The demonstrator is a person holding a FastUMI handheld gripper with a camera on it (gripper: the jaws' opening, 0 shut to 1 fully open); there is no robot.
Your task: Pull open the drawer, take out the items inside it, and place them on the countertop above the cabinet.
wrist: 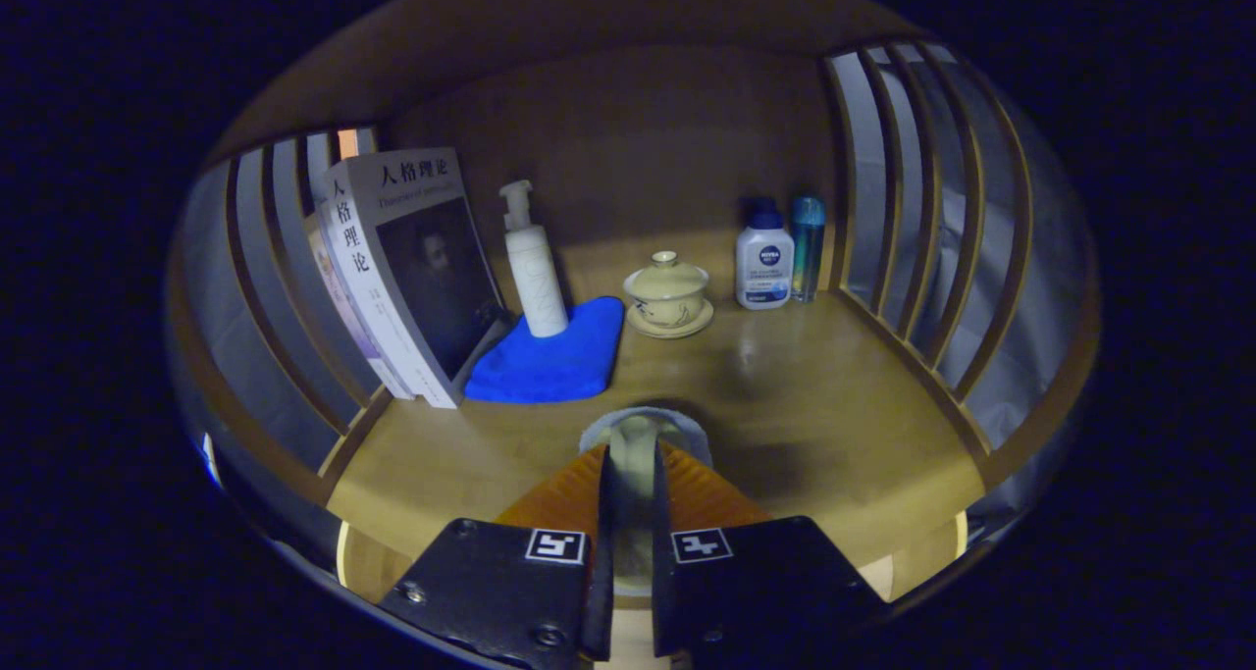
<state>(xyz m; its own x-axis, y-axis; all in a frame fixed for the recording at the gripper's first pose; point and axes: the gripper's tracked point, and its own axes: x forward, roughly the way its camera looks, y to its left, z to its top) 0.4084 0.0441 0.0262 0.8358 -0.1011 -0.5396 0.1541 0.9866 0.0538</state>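
The tongs (630, 454) are clenched on a pale, rounded item (643, 433) held low over the wooden tabletop (814, 405). Ahead to the left lie a blue cloth (554, 361) with a pump bottle (533, 263) on it and leaning books (402, 268). Beyond stand a lidded cup (667, 295) and two bottles (777, 253). Slatted rails (913, 209) close both sides; bare wood lies to the right.

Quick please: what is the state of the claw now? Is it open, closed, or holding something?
Claw: closed on a small pale round item, held between its fingers just above the wooden countertop; what the item is cannot be told.
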